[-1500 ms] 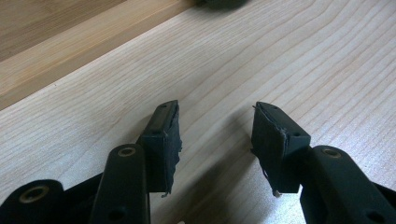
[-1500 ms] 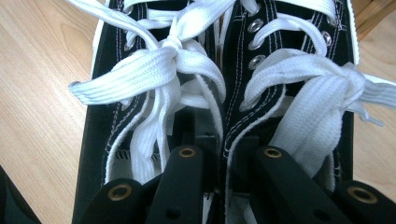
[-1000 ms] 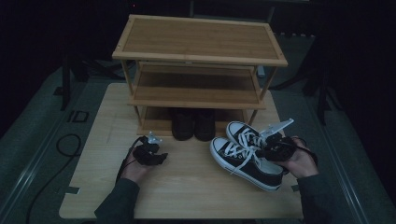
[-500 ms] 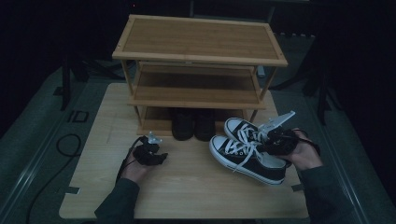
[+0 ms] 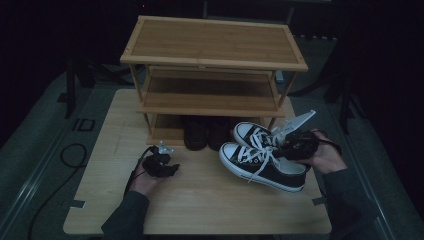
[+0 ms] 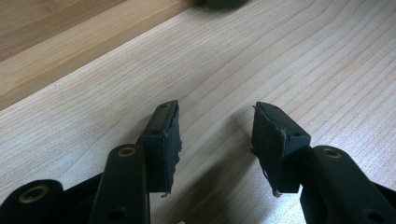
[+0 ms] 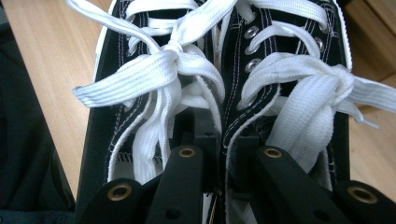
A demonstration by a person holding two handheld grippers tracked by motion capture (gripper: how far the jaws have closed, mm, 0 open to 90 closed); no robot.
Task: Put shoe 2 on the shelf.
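Sneakers [image 5: 262, 162] now higher, toes toward the rack [image 5: 212, 75], inner collars pinched in right gripper [image 5: 295, 145].

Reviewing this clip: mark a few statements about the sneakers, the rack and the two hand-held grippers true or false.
1. The right hand-held gripper is shut on the pair of black sneakers, pinching their inner sides together. True.
2. The left hand-held gripper holds a shoe. False: its jaws stand open over the bare table.
3. A dark pair of shoes sits on the bottom level of the wooden rack. True.
4. The sneakers have black laces. False: the laces are white.
5. The rack's top shelf carries shoes. False: it is bare.
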